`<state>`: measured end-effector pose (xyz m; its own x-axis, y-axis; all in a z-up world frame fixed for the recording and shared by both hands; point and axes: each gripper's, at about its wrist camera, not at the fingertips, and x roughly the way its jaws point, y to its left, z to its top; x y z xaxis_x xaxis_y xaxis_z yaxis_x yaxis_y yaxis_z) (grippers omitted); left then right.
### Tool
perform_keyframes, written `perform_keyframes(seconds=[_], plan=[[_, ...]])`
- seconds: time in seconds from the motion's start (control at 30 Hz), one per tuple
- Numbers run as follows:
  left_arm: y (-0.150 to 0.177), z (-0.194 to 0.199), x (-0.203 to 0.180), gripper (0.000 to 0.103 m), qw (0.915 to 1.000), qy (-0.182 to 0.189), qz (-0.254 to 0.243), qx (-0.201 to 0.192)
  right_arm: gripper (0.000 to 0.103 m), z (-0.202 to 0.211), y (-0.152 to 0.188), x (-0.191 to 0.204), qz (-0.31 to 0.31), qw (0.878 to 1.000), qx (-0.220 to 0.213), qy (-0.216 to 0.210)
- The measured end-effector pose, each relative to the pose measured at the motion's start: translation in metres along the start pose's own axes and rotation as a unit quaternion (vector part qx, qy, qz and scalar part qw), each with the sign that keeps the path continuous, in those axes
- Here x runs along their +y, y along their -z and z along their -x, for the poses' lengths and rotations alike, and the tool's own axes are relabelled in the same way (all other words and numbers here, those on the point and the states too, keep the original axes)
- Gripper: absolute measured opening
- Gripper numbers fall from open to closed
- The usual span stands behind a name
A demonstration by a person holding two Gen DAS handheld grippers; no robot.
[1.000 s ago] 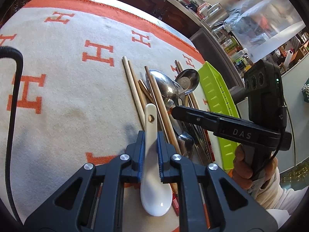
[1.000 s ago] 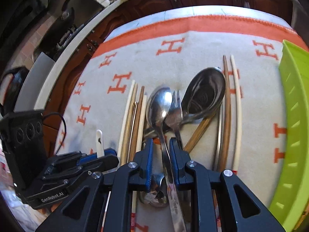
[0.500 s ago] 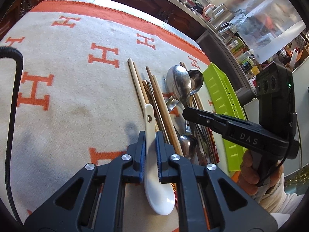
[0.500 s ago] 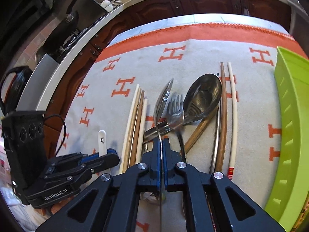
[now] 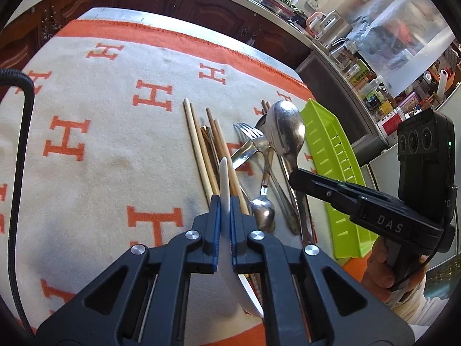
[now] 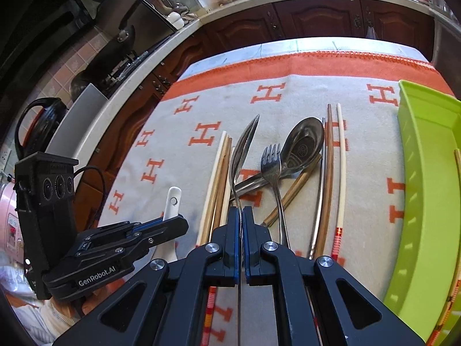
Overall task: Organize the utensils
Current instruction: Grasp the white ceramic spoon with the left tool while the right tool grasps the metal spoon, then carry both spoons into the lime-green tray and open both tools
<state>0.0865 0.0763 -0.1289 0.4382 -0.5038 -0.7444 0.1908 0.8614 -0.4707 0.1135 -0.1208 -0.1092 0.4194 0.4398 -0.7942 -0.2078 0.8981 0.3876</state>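
Left gripper [image 5: 225,201]: fingers clamped on the handle of a white ceramic spoon [image 5: 224,178], glossy, turned on edge, its bowl hanging below the fingers toward the camera and its handle tip pointing out over the pile. Right gripper [image 6: 241,216]: fingers pressed together on the thin handle of a steel spoon [image 6: 243,150], also turned edge-on, bowl raised above the other pieces. The pile lies on a cream blanket [image 5: 100,158] with orange H marks and an orange border that covers the desk. Pile contents: pale and brown wooden chopsticks [image 6: 219,173] side by side, a steel fork [image 6: 271,164] lying across a large steel ladle-type spoon [image 6: 305,144], a small steel spoon [image 5: 262,213], and more chopsticks [image 6: 334,173] on the far side, one pale with a red-striped end. A lime-green plastic tray [image 6: 426,173] with slotted walls sits just beside the pile, at the blanket's edge; a chopstick end shows inside it.
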Motion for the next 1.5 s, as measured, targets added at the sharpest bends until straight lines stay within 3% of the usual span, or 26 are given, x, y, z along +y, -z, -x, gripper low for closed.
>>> perform_keyframes(seconds=[0.23, 0.47, 0.8, 0.97, 1.2, 1.5], plan=[[0.001, 0.024, -0.031, 0.003, 0.9998, 0.007, -0.014, -0.009, 0.002, 0.046, 0.014, -0.014, -0.014, 0.999, -0.029, -0.007], [-0.004, 0.035, -0.090, 0.003, 0.9985, 0.022, -0.049, -0.006, 0.002, 0.101, 0.025, -0.045, -0.044, 0.997, -0.069, -0.004], [-0.025, 0.009, -0.186, 0.003, 0.9941, 0.051, -0.094, 0.014, 0.003, 0.165, 0.039, -0.113, -0.087, 0.990, -0.103, 0.046], [-0.030, -0.019, -0.219, 0.003, 0.9911, 0.063, -0.114, 0.028, 0.003, 0.178, 0.041, -0.149, -0.101, 0.987, -0.103, 0.077], [-0.031, -0.076, -0.240, 0.003, 0.9878, 0.059, -0.129, 0.066, 0.002, 0.175, 0.045, -0.192, -0.123, 0.985, -0.092, 0.083], [-0.011, -0.125, -0.238, 0.004, 0.9823, 0.035, -0.148, 0.109, 0.003, 0.131, 0.022, -0.202, -0.105, 0.987, -0.061, 0.108]])
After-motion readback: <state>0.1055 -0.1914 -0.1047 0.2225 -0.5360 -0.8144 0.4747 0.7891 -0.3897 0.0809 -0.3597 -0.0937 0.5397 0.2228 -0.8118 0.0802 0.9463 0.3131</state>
